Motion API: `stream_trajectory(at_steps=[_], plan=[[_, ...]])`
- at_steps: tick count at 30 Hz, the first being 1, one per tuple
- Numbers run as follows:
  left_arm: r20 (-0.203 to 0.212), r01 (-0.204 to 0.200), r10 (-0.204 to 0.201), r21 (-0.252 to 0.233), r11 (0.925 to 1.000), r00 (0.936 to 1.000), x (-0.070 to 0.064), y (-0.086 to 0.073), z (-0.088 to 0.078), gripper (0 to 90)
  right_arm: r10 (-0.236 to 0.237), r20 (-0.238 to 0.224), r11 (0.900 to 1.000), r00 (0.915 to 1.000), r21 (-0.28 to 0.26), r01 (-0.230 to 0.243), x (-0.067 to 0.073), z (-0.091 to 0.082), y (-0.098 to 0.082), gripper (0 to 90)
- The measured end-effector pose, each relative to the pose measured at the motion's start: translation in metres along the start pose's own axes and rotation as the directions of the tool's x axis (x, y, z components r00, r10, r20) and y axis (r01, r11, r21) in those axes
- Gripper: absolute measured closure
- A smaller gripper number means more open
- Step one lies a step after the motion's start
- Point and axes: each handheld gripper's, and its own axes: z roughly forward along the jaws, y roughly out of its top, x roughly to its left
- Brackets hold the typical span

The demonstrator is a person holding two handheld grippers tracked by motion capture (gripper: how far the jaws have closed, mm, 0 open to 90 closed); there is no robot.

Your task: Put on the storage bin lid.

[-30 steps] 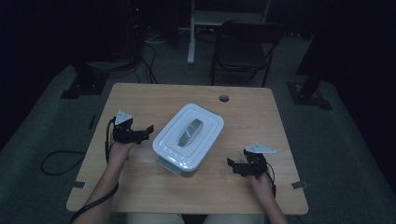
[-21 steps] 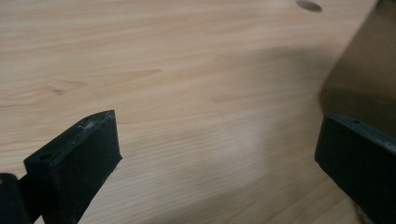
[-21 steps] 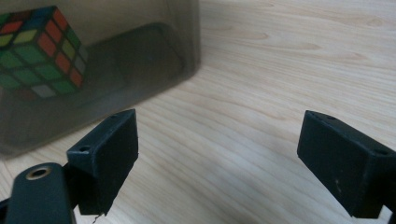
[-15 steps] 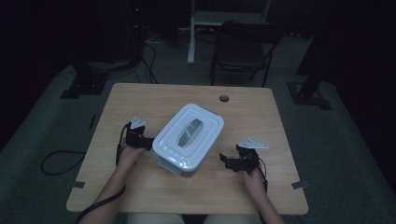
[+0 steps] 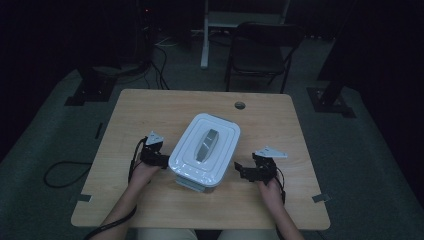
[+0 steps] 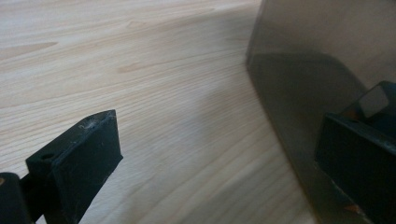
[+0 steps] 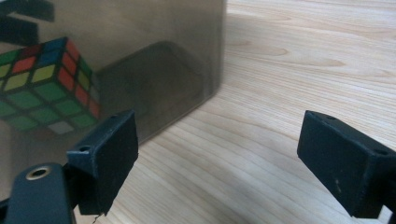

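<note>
Your box (image 5: 204,152) sits mid-table, white lid on, cube (image 7: 44,84) visible through its clear wall. Left claw (image 5: 161,161) at its 9 o'clock, right claw (image 5: 243,170) at 4; both spread wide, empty.

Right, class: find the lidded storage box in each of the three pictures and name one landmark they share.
High view: the box sits mid-table between both grippers.
Left gripper view: its translucent wall fills the right side.
Right gripper view: its wall fills the upper left, a colour cube showing through.
Shared landmark: the pale wooden table.
</note>
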Motion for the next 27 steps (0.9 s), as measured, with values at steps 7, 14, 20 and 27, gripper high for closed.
stream_trajectory(at_steps=[7,14,20,27], plan=[[-0.001,-0.041,0.041,0.014,0.9991,0.9992,-0.019,-0.002,-0.003,1.5,-0.002,0.012,1.0,0.9999,0.007,0.002,-0.004,-0.002,-0.002,12.5],[0.04,-0.042,0.04,0.033,0.9986,0.9984,-0.035,-0.001,-0.005,1.4,-0.006,0.012,1.0,0.9999,0.006,0.006,-0.007,-0.004,-0.002,12.5],[0.077,-0.063,0.061,0.026,0.9977,0.9952,-0.047,-0.001,-0.004,1.4,-0.017,0.008,1.0,0.9998,0.006,0.017,-0.009,-0.007,-0.003,12.5],[0.103,-0.073,0.07,0.026,0.997,0.9922,-0.055,0.001,0.0,1.4,-0.011,0.016,1.0,0.9998,0.01,0.011,-0.017,-0.013,-0.005,12.5]])
